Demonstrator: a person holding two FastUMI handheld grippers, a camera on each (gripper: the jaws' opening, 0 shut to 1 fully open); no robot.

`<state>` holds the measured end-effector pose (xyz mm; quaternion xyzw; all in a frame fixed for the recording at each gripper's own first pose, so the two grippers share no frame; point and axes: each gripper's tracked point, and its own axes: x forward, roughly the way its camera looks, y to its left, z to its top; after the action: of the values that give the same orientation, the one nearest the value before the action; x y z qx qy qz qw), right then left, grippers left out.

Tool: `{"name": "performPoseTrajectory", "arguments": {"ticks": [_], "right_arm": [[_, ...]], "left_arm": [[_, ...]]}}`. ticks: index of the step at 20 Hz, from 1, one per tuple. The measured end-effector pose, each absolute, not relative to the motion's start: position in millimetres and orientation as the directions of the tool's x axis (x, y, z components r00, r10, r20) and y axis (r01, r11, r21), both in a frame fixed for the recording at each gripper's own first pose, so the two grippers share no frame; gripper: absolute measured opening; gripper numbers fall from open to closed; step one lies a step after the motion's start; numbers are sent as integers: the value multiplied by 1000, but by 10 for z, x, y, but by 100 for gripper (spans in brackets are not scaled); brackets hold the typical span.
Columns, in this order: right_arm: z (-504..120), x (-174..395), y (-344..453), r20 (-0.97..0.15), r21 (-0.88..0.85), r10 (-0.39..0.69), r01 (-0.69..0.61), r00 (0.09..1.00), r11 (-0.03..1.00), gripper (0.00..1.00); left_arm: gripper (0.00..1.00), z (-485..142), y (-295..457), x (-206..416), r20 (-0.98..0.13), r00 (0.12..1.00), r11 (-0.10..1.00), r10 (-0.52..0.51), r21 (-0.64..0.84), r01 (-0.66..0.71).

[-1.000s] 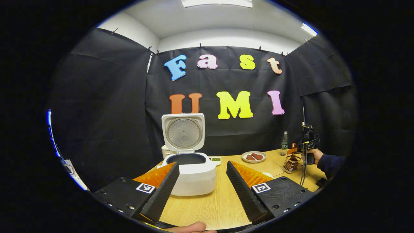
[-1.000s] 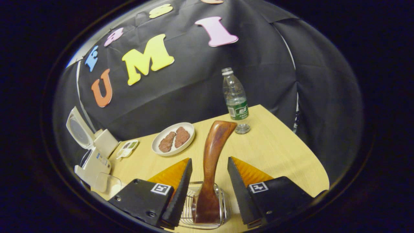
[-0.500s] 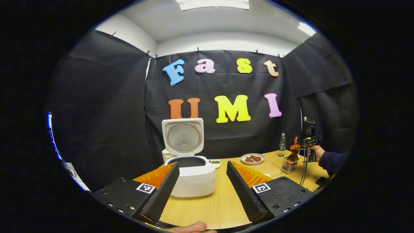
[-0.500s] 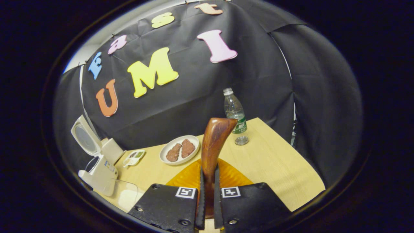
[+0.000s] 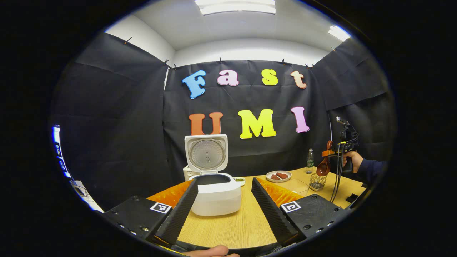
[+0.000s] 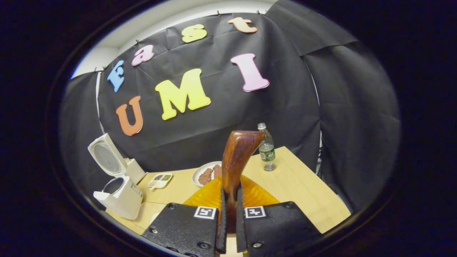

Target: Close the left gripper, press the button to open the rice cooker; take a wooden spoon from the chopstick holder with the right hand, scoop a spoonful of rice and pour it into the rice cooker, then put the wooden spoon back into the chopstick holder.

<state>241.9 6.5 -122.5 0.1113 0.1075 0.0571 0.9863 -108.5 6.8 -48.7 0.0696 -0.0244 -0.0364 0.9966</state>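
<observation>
In the left gripper view, the left gripper (image 5: 223, 203) sits at the bottom of the frame with its jaws spread wide and nothing between them. Just above them, at centre, the rice cooker (image 5: 216, 194) stands on the wooden table (image 5: 235, 228) with its lid (image 5: 206, 153) tipped fully up, so the pot mouth is open. At the right of the frame the right gripper (image 5: 330, 154) holds the wooden spoon (image 5: 324, 165) lifted just above the wire chopstick holder (image 5: 316, 181), bowl end down. A plate of meat (image 5: 278, 175) and a water bottle (image 5: 309, 161) lie between the cooker and the holder.

In the right gripper view, the right gripper's (image 6: 229, 228) jaws are pinched tight on the wooden spoon (image 6: 235, 160), whose handle rises through the middle of the frame. The rice cooker (image 6: 119, 196) is at lower left, the plate (image 6: 203, 174) and a small sauce dish (image 6: 160, 179) at centre, the bottle (image 6: 266, 148) to the right.

The grip is low on a smooth, curved handle, so the spoon could swivel or slip while scooping. A sweep leftward could clip the plate or the upright lid. The table's right part is bare and offers room; its far right edge lies close behind the bottle.
</observation>
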Motion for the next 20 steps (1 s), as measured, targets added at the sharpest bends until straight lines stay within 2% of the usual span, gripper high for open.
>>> {"name": "performPoseTrajectory", "arguments": {"ticks": [4, 7, 13, 20], "right_arm": [[-1061, 2330, 497, -134, 147, 143, -123, 981, 982, 15], [-1090, 2257, 1027, -121, 110, 199, -186, 973, 976, 13], [-1516, 2209, 1889, -163, 93, 237, -224, 958, 970, 12], [-2131, 2394, 2140, -188, -22, 136, -142, 973, 990, 12]], "left_arm": [[95, -446, 147, -1164, 70, 995, 989, -64, 140, 54], [95, -502, 183, -1188, 63, 996, 989, -64, 136, 55], [95, -553, 354, -1191, 60, 997, 994, -38, 105, 32], [96, -657, 552, -1188, 23, 1000, 999, -11, 52, 10]]}}
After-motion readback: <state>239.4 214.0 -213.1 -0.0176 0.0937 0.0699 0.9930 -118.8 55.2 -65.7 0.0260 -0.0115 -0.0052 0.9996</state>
